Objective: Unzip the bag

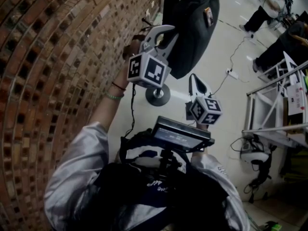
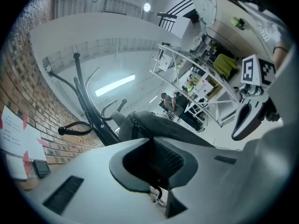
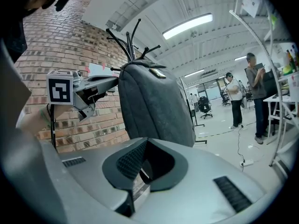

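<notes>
Bag point(image 3: 154, 101) hangs on the coat stand point(image 1: 158, 96) beside the brick wall point(image 1: 57, 57), clear of the floor. In the right gripper view it's at frame centre: long axis vertical, top up at the stand's hooks, bottom pointing down. In the head view it's at top centre, with the rounded bottom end toward mid-frame.

Left tool point(image 1: 166, 31) is at the bag's upper edge, on the wall side, pointing roughly level into it. Jaws are clenched. The left gripper view shows a thin dark loop and a small metal bit pinched low between the pads, which looks like the zipper pull point(image 2: 156, 197). Bag fabric and the zip line sit just beyond the jaw tips, mid-frame.

Right tool point(image 1: 194, 79) is at centre-right of the head view, below the bag and apart from it. Jaws are together with nothing of the bag between them. It aims at the bag's broad face.
</notes>
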